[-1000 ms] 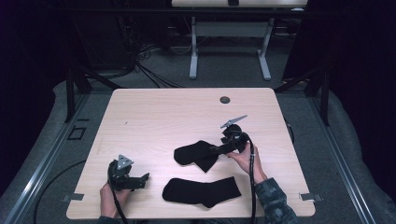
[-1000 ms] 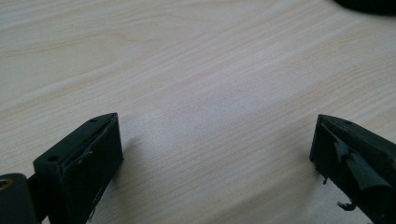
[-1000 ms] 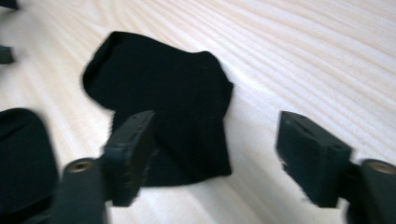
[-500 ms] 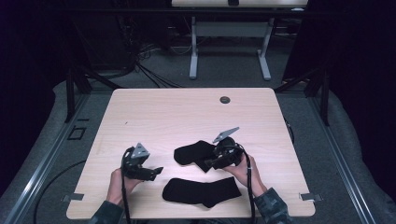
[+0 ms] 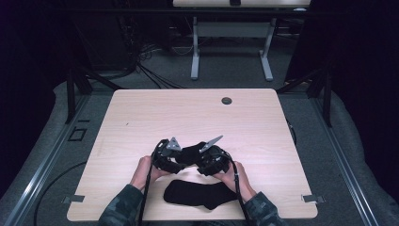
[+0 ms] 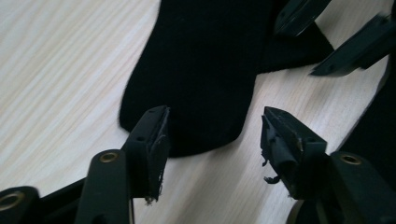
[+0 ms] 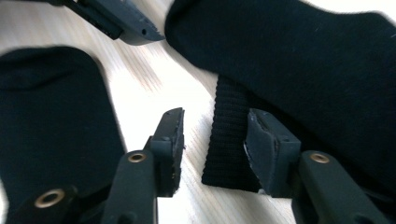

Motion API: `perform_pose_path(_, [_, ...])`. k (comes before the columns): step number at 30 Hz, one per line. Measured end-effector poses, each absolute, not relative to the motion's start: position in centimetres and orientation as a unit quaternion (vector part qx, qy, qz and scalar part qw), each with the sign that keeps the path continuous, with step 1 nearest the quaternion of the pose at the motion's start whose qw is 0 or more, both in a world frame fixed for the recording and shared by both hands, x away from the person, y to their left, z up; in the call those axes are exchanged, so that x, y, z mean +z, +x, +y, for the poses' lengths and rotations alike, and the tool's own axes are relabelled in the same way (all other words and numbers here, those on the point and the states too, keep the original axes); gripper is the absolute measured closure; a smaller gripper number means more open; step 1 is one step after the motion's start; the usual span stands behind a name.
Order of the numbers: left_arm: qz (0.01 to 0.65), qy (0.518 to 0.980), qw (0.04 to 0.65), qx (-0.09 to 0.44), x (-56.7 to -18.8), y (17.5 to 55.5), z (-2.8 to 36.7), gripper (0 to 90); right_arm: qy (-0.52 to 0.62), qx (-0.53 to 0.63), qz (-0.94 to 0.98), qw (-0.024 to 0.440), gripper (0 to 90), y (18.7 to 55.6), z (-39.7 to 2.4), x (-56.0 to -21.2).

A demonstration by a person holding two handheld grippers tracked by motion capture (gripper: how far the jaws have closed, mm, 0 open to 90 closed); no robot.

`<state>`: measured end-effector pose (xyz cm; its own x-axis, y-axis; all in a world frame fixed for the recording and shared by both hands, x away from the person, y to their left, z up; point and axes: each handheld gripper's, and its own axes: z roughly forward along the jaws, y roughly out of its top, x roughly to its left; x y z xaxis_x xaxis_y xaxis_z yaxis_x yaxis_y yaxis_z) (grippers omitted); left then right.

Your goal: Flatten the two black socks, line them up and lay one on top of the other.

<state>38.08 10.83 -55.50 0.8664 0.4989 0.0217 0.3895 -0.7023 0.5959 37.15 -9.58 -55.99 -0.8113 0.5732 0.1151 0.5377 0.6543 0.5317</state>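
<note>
Your left gripper (image 5: 181, 165) has swung in to meet the right gripper (image 5: 201, 165) at the upper sock (image 5: 190, 151) mid-table, both jaws wide with nothing held; lower sock (image 5: 202, 194) untouched, so grasping and pairing seemingly remain.

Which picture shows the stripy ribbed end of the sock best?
The right gripper view: the sock's ribbed cuff lies up close between the open jaws. The left gripper view shows that sock's smooth rounded end; the high view shows it small and dark between both grippers.

Camera arrangement: one overhead view, two gripper-mounted views.
High view looks forward and down on the table (image 5: 141, 113); both gripper views, close above it, share the folded sock (image 6: 205, 70).
</note>
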Motion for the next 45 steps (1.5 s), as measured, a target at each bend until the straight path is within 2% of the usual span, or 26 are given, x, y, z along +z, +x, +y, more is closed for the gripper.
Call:
perform_pose_path(4, [0.221,0.936,0.257,0.092,-56.1,38.2,9.8,52.1,0.305,0.284,0.908,0.04,65.4,37.1,-9.7,-56.1])
perform_pose_path(8, [0.226,0.936,0.252,0.093,-56.0,38.3,9.7,57.3,0.302,0.293,0.906,0.043,71.7,37.3,-10.0,-56.3])
perform_pose_path(14, [0.233,0.93,0.262,0.112,-56.2,38.3,10.0,79.2,0.303,0.292,0.905,0.06,77.1,37.1,-10.0,-56.4])
perform_pose_path(16, [0.239,0.927,0.266,0.11,-56.2,38.4,10.1,82.1,0.306,0.289,0.905,0.062,79.6,37.1,-10.0,-56.4])
perform_pose_path(26, [0.278,0.906,0.287,0.137,-55.7,38.0,10.6,85.1,0.306,0.3,0.901,0.072,82.3,36.7,-10.6,-56.3])
perform_pose_path(37, [0.297,0.883,0.336,0.137,-52.6,37.6,12.8,85.2,0.306,0.326,0.889,0.097,82.6,35.9,-13.6,-53.2])
perform_pose_path(45, [0.311,0.87,0.36,0.132,-50.9,37.5,14.4,85.2,0.302,0.355,0.879,0.096,82.6,35.5,-15.7,-51.8])
